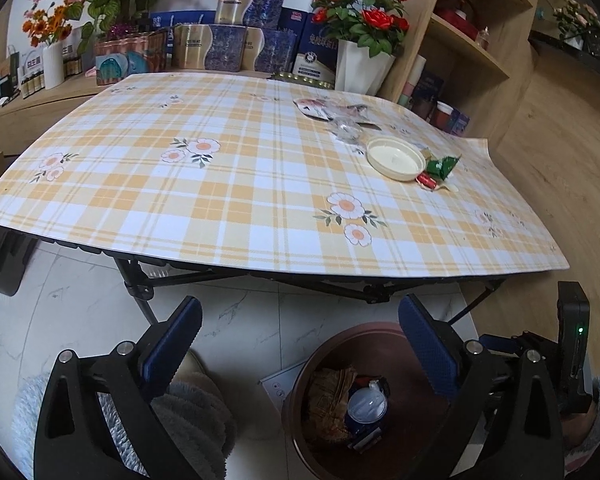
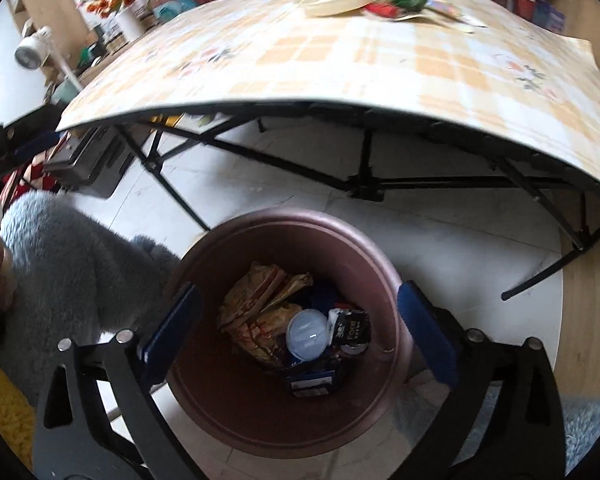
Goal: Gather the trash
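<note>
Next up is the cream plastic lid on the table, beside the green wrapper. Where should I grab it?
Judging by its pose, the cream lid lies flat with its raised rim up. Pinch that rim on the near edge, one finger inside and one outside, coming from above; the green wrapper crowds its right side.

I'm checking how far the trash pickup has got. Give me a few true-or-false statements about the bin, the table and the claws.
1. The brown bin already holds trash. True.
2. The right claw is closed on a wrapper. False: it is open over the bin with nothing between its fingers.
3. The cream lid lies in the bin. False: it sits on the table.
4. A green wrapper lies beside the lid. True.
5. The left claw is open. True.
</note>
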Demonstrator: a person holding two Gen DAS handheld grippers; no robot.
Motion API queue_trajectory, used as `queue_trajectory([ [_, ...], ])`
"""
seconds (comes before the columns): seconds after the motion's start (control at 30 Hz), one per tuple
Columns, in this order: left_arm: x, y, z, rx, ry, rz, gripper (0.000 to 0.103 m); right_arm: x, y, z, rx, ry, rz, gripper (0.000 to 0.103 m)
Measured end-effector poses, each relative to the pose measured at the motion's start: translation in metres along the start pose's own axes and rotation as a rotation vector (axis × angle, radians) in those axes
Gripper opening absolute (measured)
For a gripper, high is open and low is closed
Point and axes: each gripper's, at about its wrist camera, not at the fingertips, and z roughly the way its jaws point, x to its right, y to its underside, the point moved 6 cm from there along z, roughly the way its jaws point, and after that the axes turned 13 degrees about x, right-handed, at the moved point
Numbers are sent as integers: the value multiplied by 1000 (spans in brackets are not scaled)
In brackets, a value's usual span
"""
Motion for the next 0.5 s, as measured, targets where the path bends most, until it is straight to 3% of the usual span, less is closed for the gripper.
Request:
queue_trajectory([
  [0.2, -6, -5, -2, 19, 13, -60, 96, 19, -22, -19, 97, 24, 70, 97],
  [0.5, 8, -8, -1, 23, 26, 14, 96, 67, -55, -52, 216, 85, 159, 97],
])
